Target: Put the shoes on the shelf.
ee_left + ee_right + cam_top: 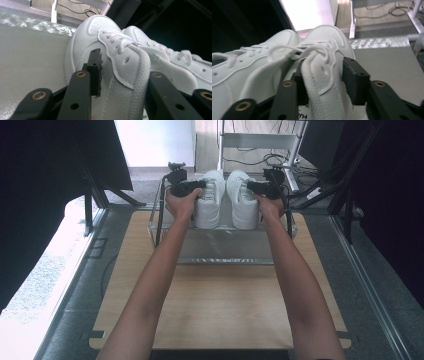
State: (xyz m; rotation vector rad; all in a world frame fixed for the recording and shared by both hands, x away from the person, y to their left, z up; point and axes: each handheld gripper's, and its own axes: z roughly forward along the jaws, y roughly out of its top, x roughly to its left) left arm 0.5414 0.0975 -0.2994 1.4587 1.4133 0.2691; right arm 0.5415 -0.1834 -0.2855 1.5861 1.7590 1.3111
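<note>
Your two white leather lace-up sneakers stand side by side, toes pointing away from you, inside the clear-walled tray (165, 227) at the far edge of the light wooden table (220, 305).

Your left gripper (192, 185) sits at the left white sneaker (210, 200). In the left gripper view its black jaws straddle the padded collar and side wall of that shoe (125, 75). One jaw is against the outer leather, the other on the inner side of the collar. The jaws stand partly apart, and you cannot tell from the pictures whether the pads press on the shoe.

Your right gripper (260, 187) is at the right white sneaker (243, 202). In the right gripper view its jaws stand to either side of that shoe's collar (322, 85), with the laces just beyond them. Here too the jaws are partly apart, and whether they pinch the collar cannot be told.

The two shoes touch along their inner sides.
</note>
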